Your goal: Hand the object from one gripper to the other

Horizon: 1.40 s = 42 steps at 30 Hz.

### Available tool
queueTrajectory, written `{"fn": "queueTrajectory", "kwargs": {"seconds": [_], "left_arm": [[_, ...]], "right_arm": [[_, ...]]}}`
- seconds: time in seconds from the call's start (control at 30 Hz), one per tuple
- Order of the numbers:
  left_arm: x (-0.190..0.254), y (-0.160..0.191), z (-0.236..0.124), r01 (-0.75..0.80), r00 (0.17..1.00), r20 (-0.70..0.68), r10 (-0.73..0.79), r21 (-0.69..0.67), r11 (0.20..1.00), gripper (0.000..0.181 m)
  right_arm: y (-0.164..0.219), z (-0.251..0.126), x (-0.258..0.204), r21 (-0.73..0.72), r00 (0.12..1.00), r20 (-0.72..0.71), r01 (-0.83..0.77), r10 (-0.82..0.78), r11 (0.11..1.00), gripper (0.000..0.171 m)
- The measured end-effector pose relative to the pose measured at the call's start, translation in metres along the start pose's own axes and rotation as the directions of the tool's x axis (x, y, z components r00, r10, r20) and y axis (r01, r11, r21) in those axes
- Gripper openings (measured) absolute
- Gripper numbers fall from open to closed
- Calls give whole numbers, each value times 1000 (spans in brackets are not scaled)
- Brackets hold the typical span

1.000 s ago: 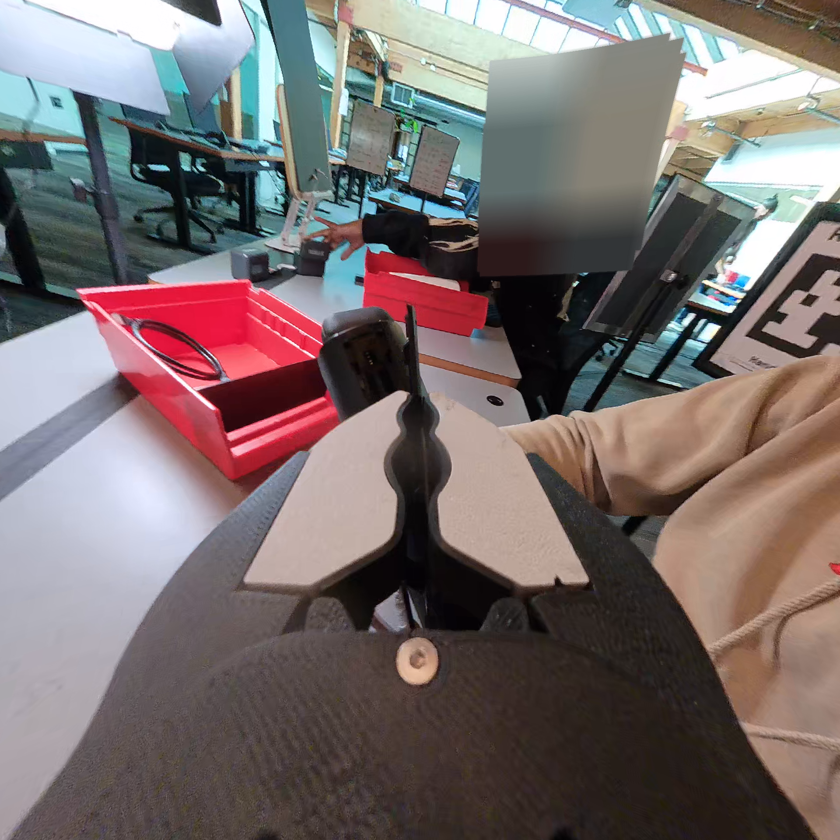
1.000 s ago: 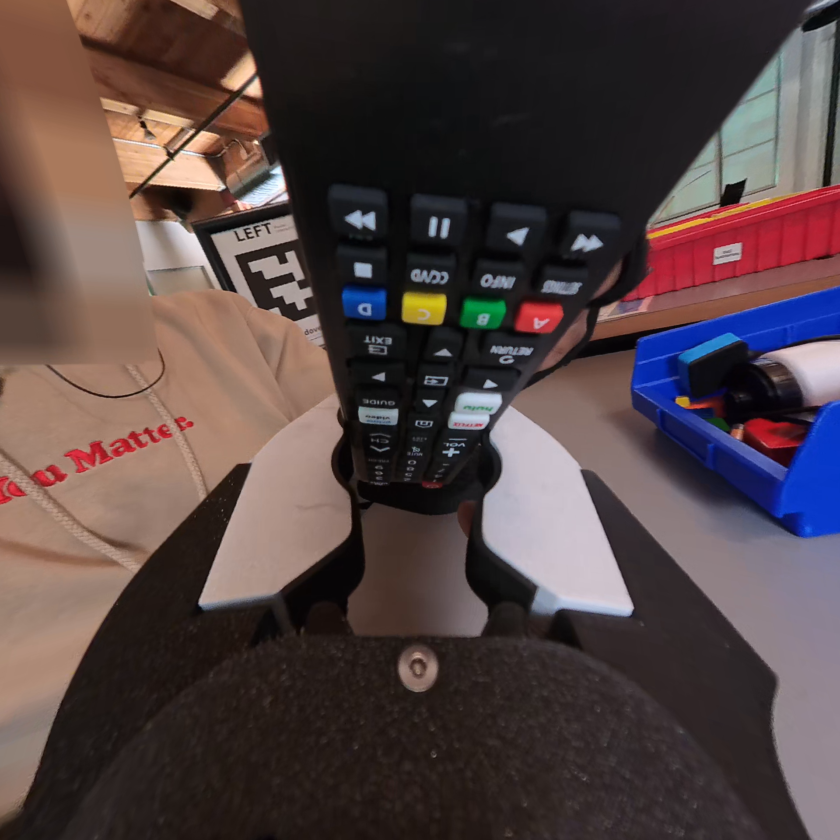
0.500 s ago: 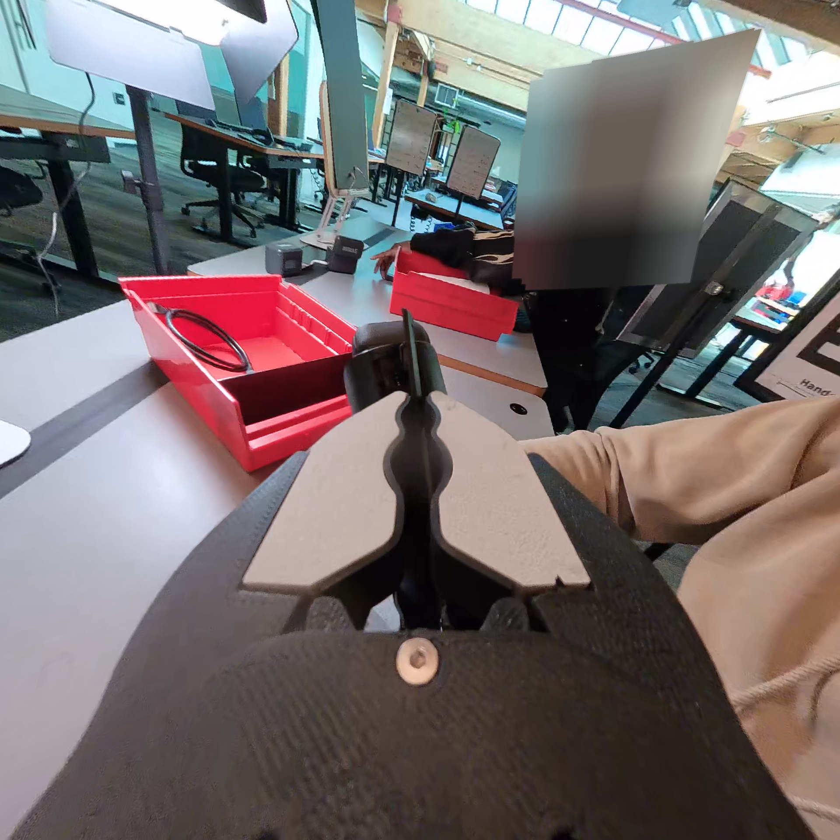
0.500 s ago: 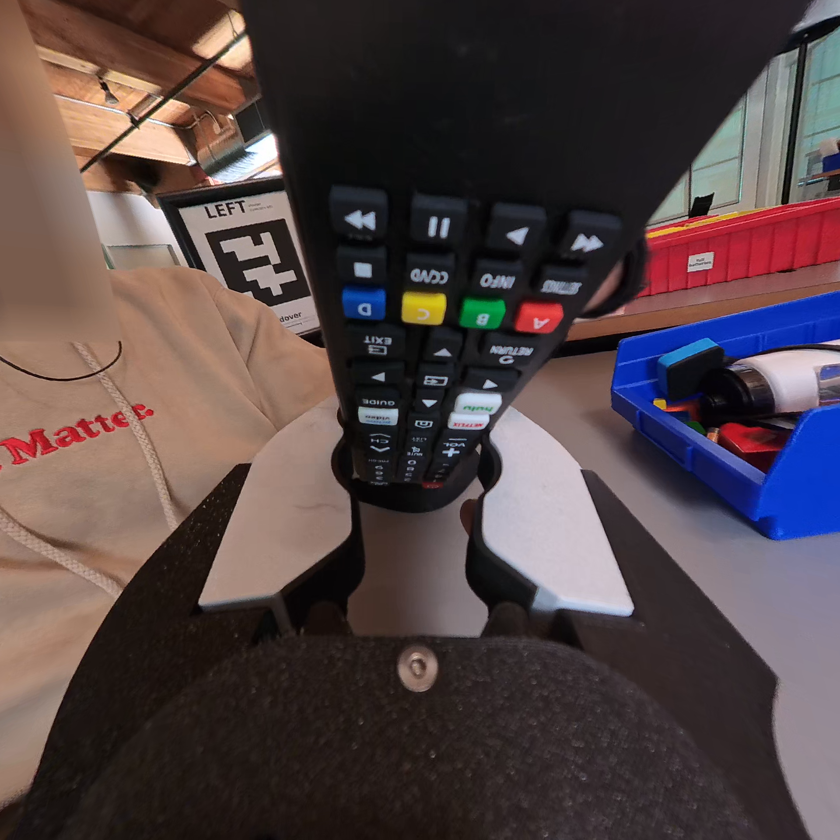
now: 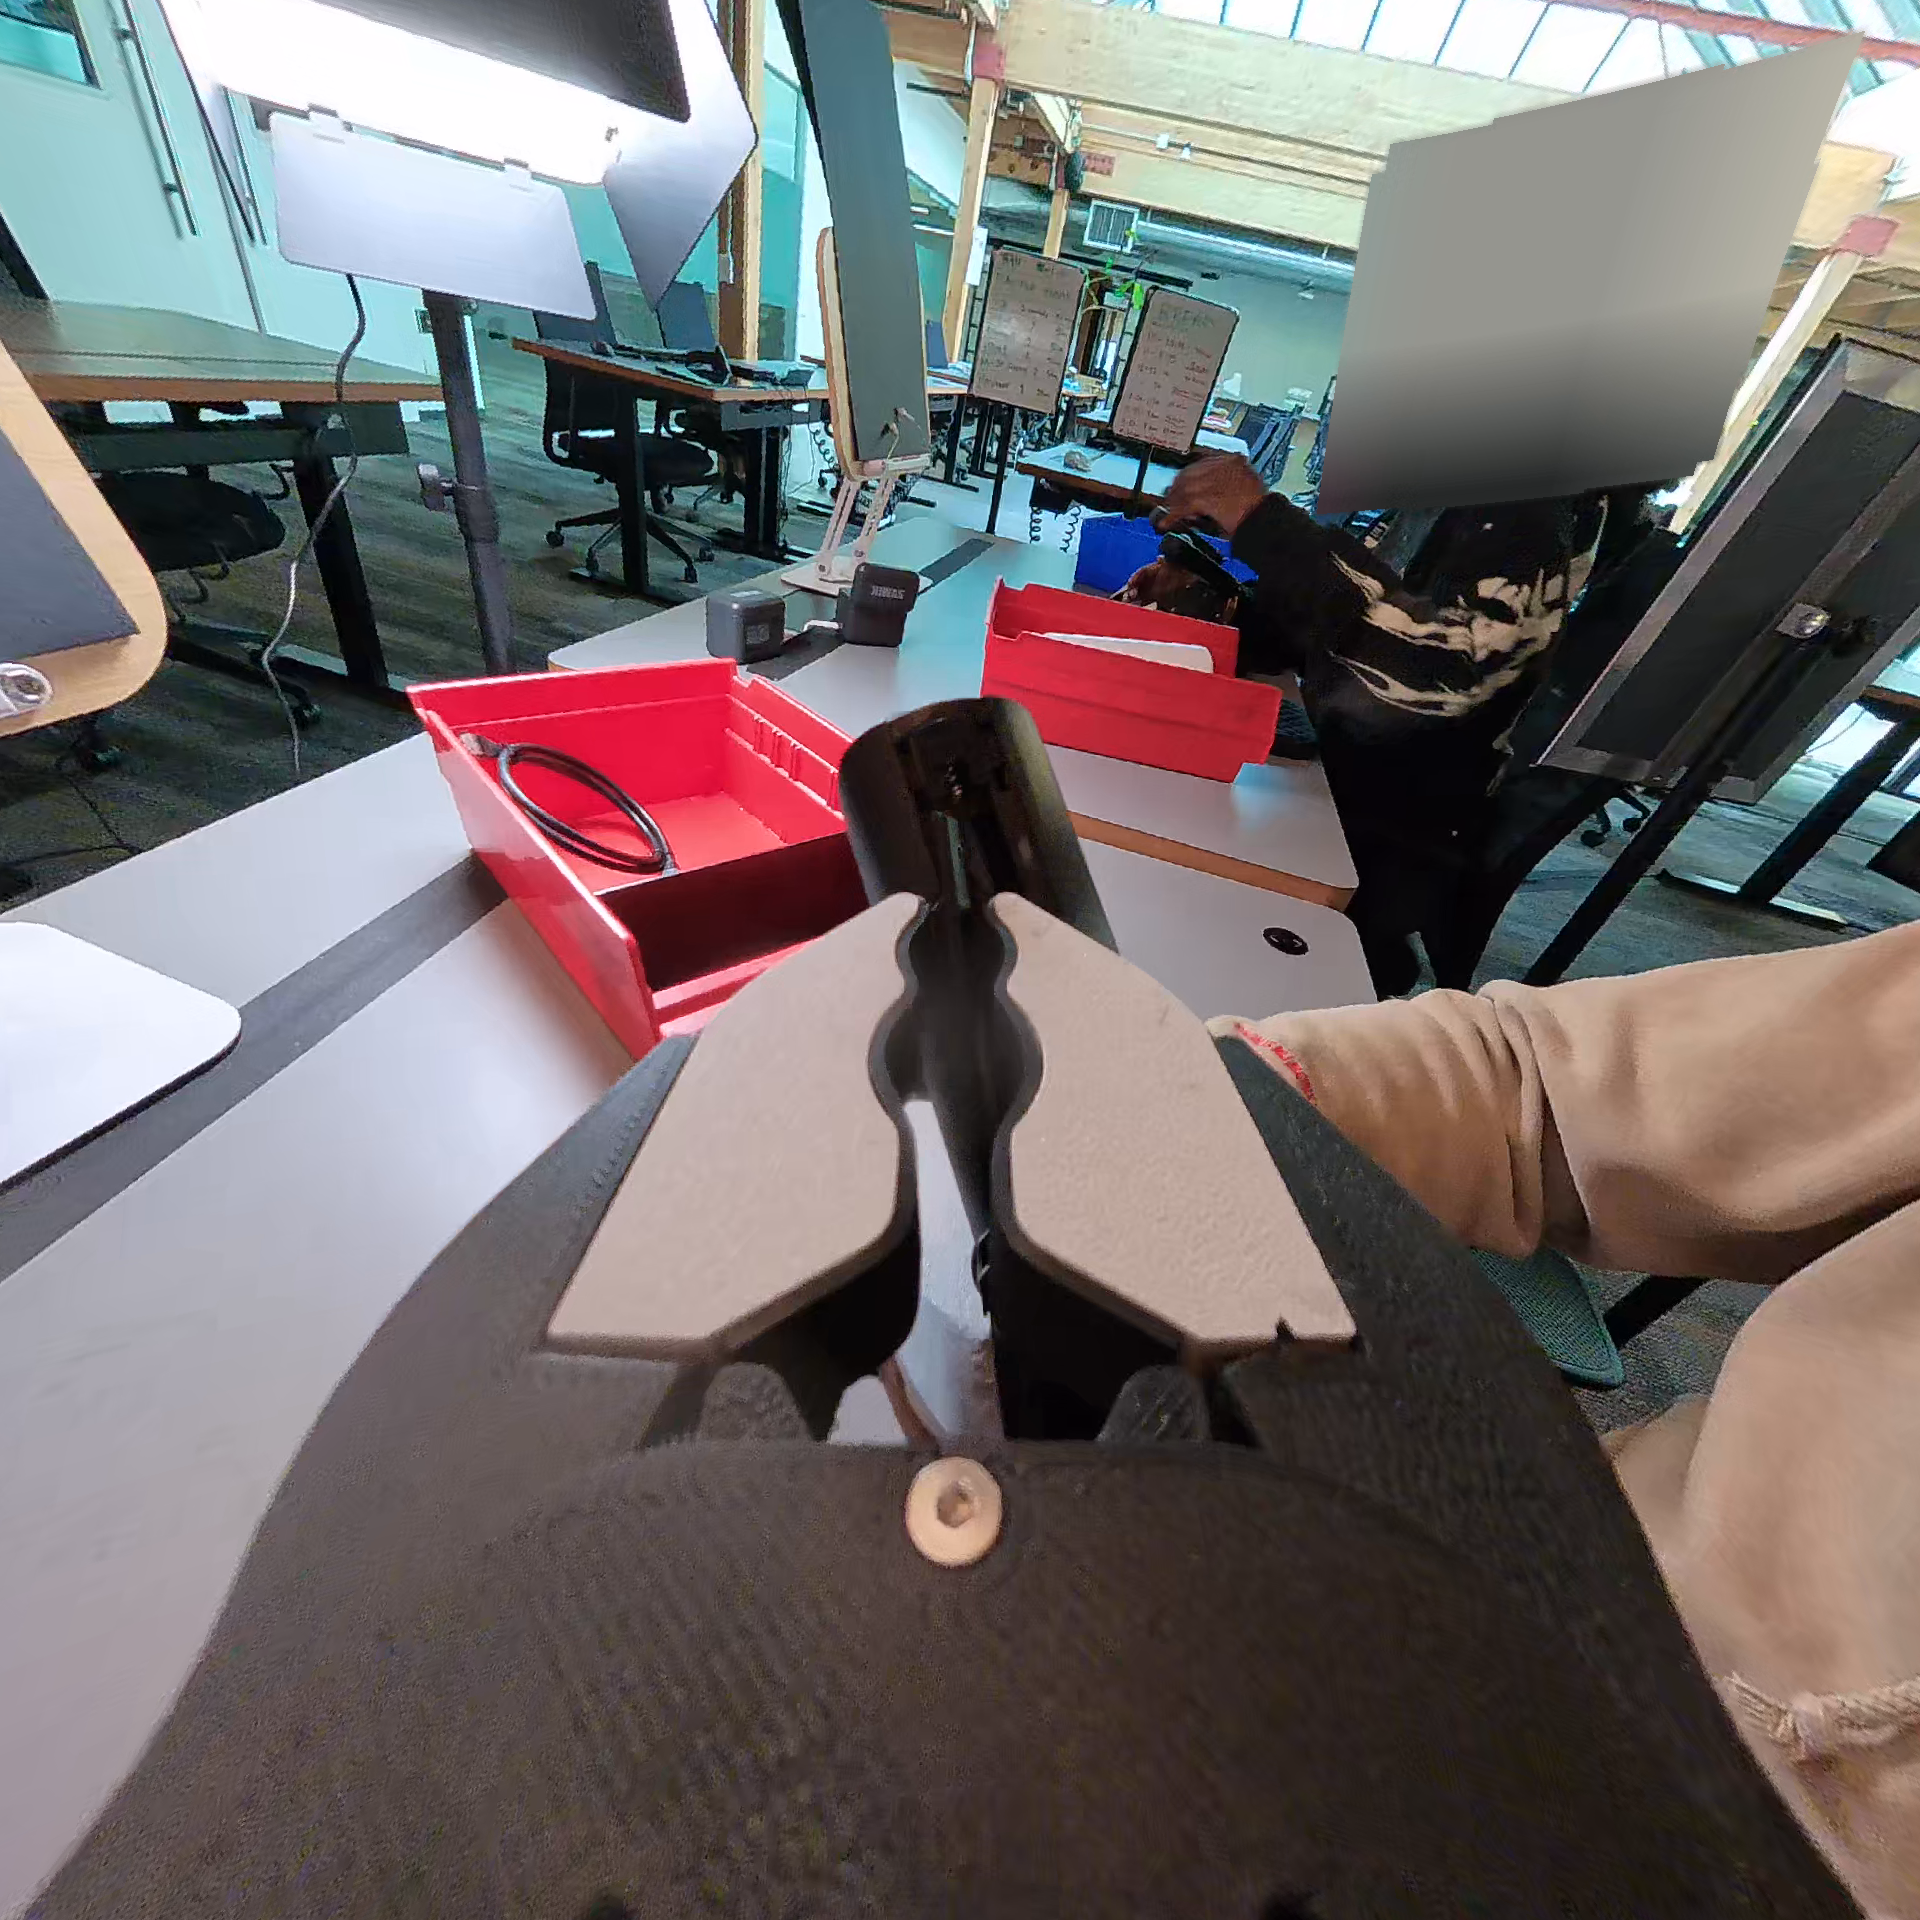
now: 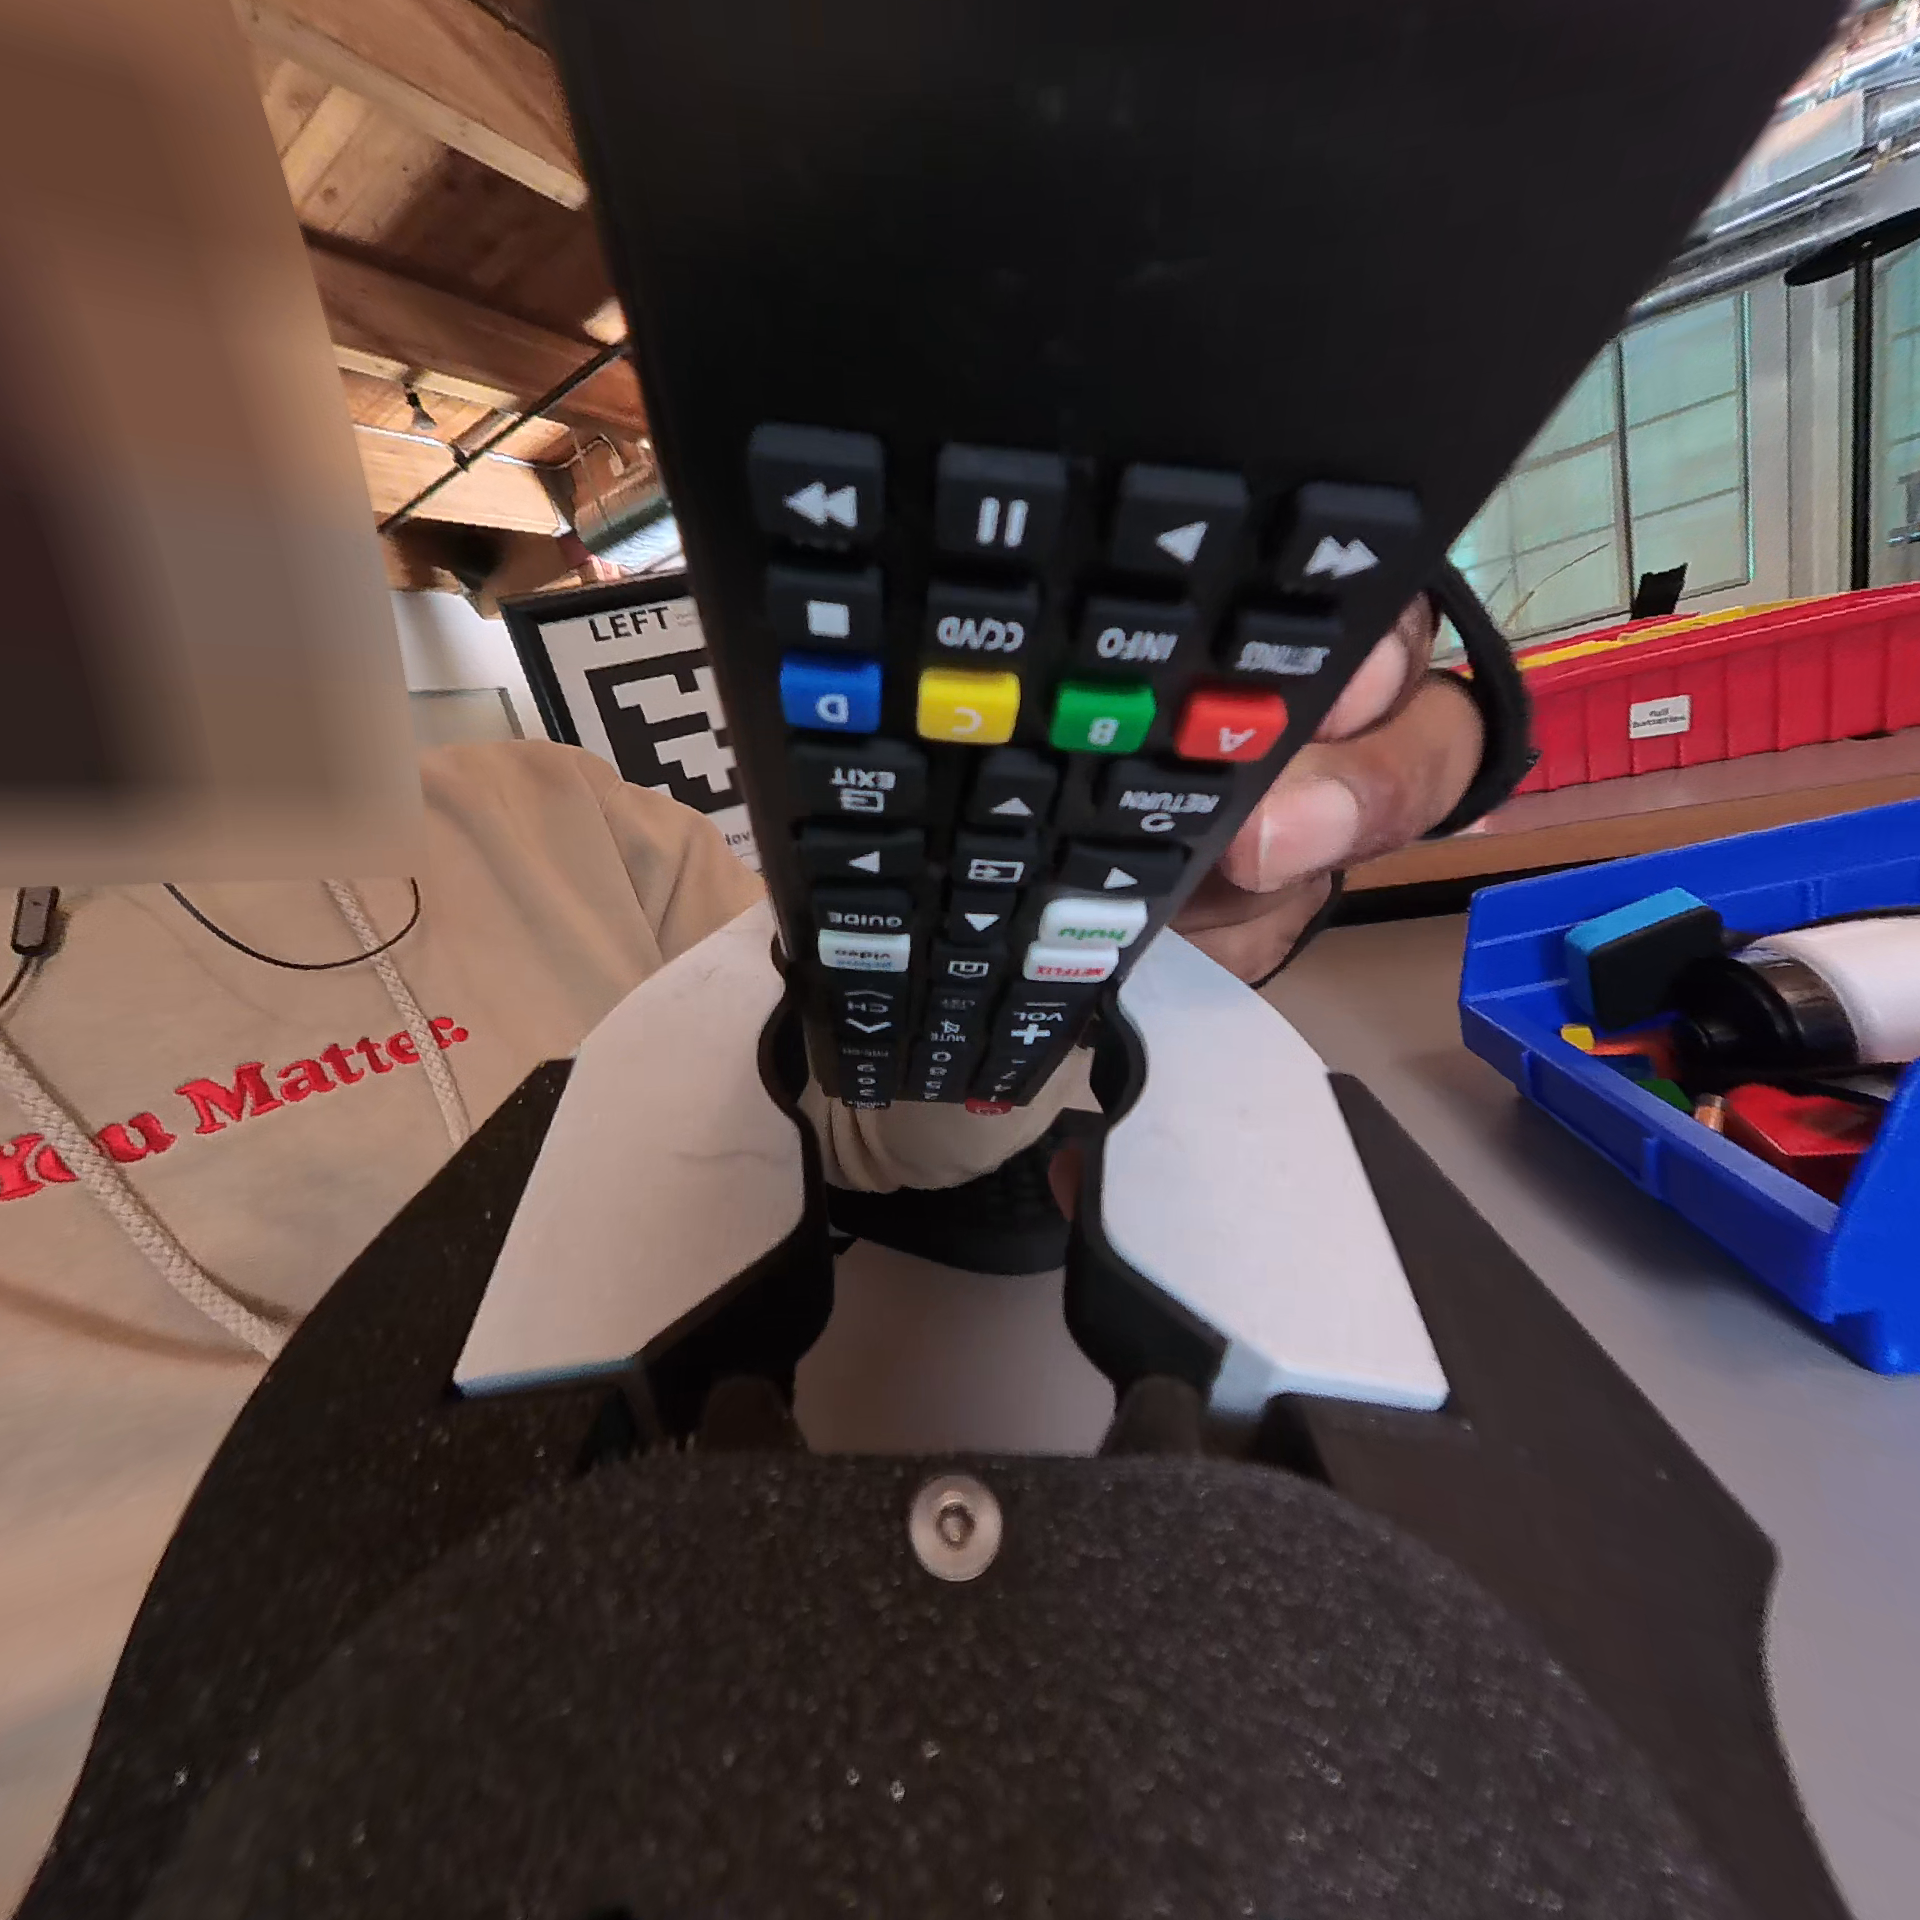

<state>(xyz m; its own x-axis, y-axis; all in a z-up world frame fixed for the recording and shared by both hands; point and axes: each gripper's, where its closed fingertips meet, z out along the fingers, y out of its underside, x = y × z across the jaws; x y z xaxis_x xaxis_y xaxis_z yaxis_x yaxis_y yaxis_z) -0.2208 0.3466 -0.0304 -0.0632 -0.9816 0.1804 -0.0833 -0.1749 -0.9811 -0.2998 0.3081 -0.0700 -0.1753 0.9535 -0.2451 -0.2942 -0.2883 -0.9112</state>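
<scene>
Your right hand-held gripper (image 6: 951, 1023) pinches the remote (image 6: 997, 748). Your left hand-held gripper (image 5: 956, 914) sits slightly spread around its end, beside the red bin (image 5: 582, 883).

the remote's (image 6: 997, 727) upper end ran off the frame's top edge; the blue bin (image 6: 1662, 1143) was cut off at right.

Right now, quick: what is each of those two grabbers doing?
Left gripper: open, with a gap showing beside the black remote between its fingers.
Right gripper: closed, holding the remote by its end.
</scene>
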Motion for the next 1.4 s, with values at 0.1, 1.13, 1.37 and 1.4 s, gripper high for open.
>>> {"fn": "queueTrajectory", "kwargs": {"seconds": [0.1, 1.13, 1.37, 1.4], "left_arm": [[-2, 0, -2, 7, 1000, -8, -7, 1, 1000, 7], [14, 104, 47, -95, 974, -226, 29, -287, 953, 51], [-6, 105, 24, -312, 946, -201, 253, -369, 875, 49], [-10, 104, 15, -347, 936, -204, 288, -383, 856, 49]], "right_arm": [[0, -8, 6, -36, 999, -38, 17, -18, 999, 53], [-24, -102, 16, 75, 847, -520, 175, -111, 982, 53], [-8, -97, 25, -178, 783, -580, 146, -224, 973, 55], [-10, -99, 23, -183, 782, -579, 153, -232, 971, 53]]}}
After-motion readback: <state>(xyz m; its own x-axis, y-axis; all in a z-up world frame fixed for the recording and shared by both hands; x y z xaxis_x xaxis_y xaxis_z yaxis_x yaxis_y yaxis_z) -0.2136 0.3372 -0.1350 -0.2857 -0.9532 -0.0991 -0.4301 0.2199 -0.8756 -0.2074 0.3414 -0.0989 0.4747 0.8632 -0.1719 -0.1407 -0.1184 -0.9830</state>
